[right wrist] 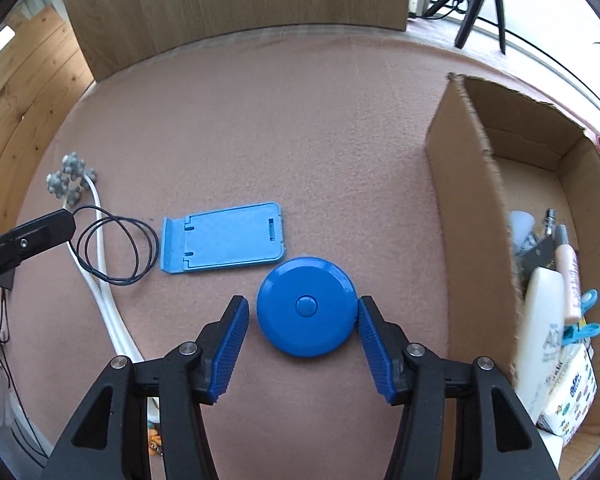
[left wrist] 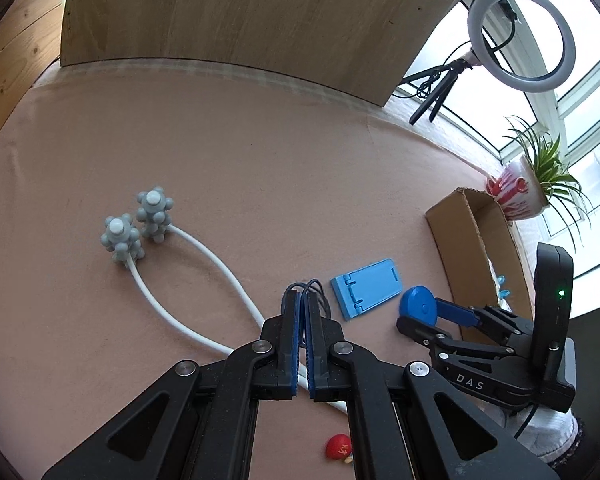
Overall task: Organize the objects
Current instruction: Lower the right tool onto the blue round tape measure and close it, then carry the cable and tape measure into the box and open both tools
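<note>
A round blue tape measure [right wrist: 306,306] lies on the pink cloth between the fingers of my open right gripper [right wrist: 302,301]; the right pad is at its rim, the left pad stands a little off. My left gripper [left wrist: 303,300] is shut on a thin black cord loop [right wrist: 116,248] that sticks out past its tips. A flat blue phone stand [right wrist: 222,242] lies between the cord and the tape measure. Further left is a white hoop massager with grey knobby rollers [left wrist: 136,224]. An open cardboard box [right wrist: 472,200] stands on the right.
The box holds a white bottle [right wrist: 540,328], a tube, blue clips and a tissue pack. A wooden board [left wrist: 236,12] backs the table. A ring light [left wrist: 520,36] and a potted plant [left wrist: 516,192] stand by the window. A small red object [left wrist: 338,446] lies near me.
</note>
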